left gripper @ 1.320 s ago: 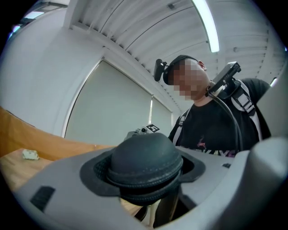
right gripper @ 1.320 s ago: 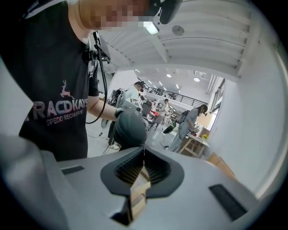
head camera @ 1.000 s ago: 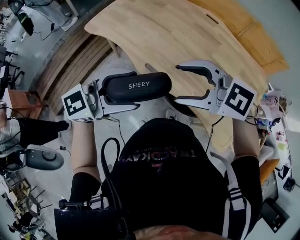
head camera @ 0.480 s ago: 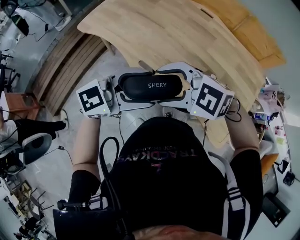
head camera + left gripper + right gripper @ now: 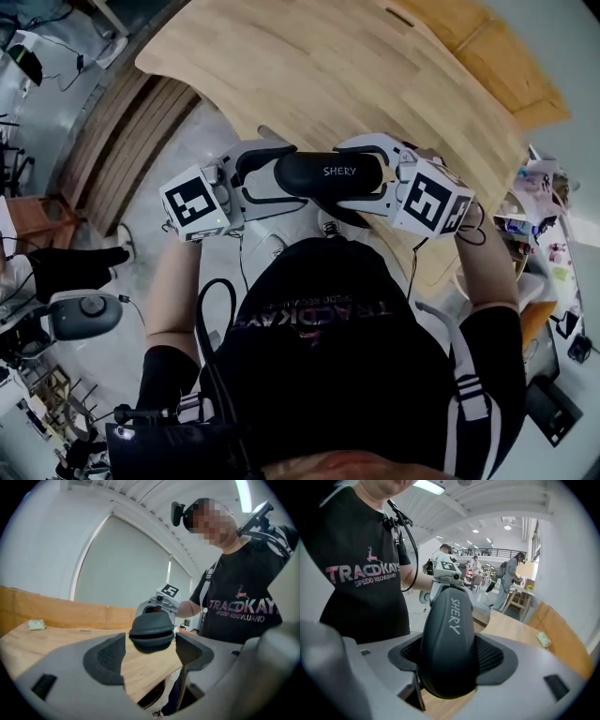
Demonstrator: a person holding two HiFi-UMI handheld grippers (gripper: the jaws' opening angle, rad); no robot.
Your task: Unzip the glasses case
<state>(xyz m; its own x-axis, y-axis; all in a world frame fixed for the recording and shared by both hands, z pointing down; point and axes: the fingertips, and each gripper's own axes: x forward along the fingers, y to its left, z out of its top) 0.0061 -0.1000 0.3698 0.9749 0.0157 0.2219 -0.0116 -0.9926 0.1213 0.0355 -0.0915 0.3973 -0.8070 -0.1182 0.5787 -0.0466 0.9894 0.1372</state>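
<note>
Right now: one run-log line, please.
glasses case: midair | left gripper: open around its end | right gripper: just closed further, gripping it

The glasses case (image 5: 328, 175) is black with white lettering. The left hand-held gripper (image 5: 150, 639) and right hand-held gripper (image 5: 450, 656) are light grey, black-padded, with black-and-white marker squares. The worktop (image 5: 356, 66) is pale wood.

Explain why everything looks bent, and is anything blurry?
Head view: a wide lens bows the wooden table. Left gripper view: black corners, the glasses case slightly soft, a ceiling light strip glaring. Right gripper view: the case's lettering is sharp, the near edges blurred.
</note>
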